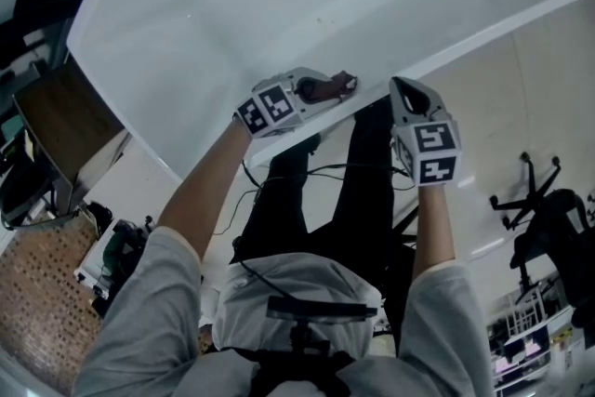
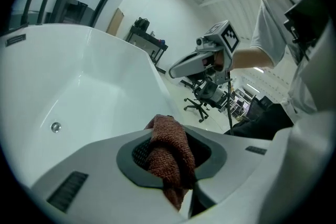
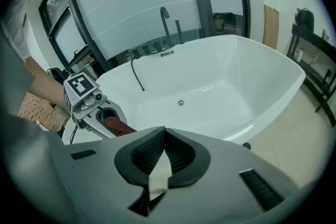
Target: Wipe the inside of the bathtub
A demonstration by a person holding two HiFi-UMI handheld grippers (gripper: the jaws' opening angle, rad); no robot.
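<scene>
L claw (image 1: 344, 88) clamped on red-brown cloth (image 2: 169, 155), over near rim of bathtub (image 1: 232, 23); inner wall not yet touched. R claw (image 1: 400, 91) closed, empty, just right. Step: approach. Next, prob: lower cloth inside, press, sweep.

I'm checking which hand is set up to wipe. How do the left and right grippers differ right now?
The left gripper is shut on a reddish-brown cloth; the right gripper is shut with nothing in it. The left gripper reaches over the rim of the bathtub, while the right gripper sits just outside that rim. Both point toward the bathtub.
</scene>
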